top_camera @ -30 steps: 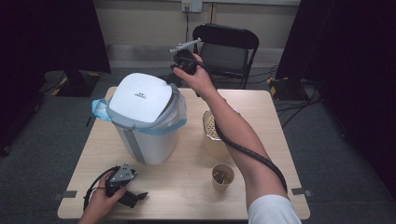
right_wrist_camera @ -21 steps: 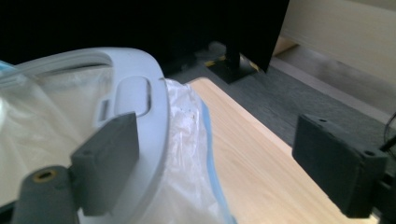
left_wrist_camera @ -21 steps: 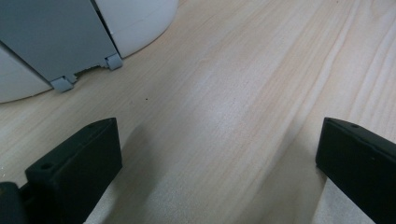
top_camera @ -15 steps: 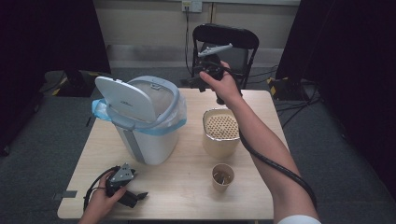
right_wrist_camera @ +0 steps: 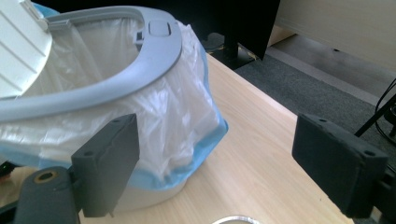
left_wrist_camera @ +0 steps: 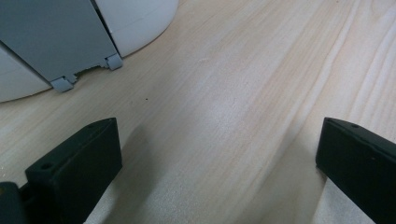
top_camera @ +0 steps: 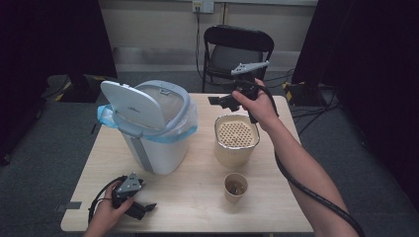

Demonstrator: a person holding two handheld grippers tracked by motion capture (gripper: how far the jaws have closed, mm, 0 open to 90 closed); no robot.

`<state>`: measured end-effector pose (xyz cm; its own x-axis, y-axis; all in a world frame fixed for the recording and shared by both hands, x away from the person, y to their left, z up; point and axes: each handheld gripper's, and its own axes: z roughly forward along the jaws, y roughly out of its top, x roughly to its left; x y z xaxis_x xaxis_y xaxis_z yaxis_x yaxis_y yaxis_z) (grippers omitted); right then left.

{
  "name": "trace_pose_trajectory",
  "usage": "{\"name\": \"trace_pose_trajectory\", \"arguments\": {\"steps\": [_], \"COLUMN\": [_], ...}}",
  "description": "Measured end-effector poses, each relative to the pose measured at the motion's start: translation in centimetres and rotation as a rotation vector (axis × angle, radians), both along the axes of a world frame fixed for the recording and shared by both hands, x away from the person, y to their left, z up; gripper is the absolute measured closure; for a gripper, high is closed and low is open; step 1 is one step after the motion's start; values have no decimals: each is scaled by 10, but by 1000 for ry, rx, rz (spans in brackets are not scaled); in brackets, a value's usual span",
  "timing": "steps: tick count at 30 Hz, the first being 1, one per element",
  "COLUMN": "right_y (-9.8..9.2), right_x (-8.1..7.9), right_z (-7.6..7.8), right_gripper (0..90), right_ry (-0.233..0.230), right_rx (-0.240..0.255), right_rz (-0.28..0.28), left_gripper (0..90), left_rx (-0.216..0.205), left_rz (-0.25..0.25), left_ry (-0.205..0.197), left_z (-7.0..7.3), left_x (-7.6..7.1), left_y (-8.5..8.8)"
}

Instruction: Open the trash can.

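A white bin (top_camera: 153,145) with a grey rim and a blue-edged clear liner stands on the wooden table (top_camera: 197,197), its white lid (top_camera: 133,103) tipped up and open. In the right gripper view the bin's rim (right_wrist_camera: 135,60) and liner (right_wrist_camera: 177,121) lie close ahead to the left. My right gripper (top_camera: 217,100) hangs open in the air above the table's far side, between bin and beige container (top_camera: 236,140). My left gripper (top_camera: 144,210) rests open on the table near the front left corner, with the bin's base (left_wrist_camera: 70,51) ahead and nothing between its jaws.
The beige container has a perforated insert on top. A small paper cup (top_camera: 235,187) with dark contents stands in front of it. A black folding chair (top_camera: 237,52) stands behind the table. A cable (top_camera: 306,190) trails from the right gripper along the forearm.
The bin's lid has swung from shut to open. My right gripper has drawn back from over the bin, to the right and nearer. The left gripper has stayed put.
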<state>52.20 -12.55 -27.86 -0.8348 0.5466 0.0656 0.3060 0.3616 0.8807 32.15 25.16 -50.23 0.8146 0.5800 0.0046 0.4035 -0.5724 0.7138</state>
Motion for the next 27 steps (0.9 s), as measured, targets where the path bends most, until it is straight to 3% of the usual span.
{"name": "trace_pose_trajectory", "arguments": {"steps": [12,27], "right_y": [-27,-63], "right_x": [-29,-49], "right_z": [-15,-29], "right_gripper": [144,144], "right_ry": [12,24], "right_rx": [-12,-7], "right_rz": [-8,-30], "left_gripper": [0,0], "left_rx": [2,-6], "left_rz": [1,4], "left_ry": [2,5], "left_z": [0,0], "left_x": [0,0], "left_y": [0,0]}}
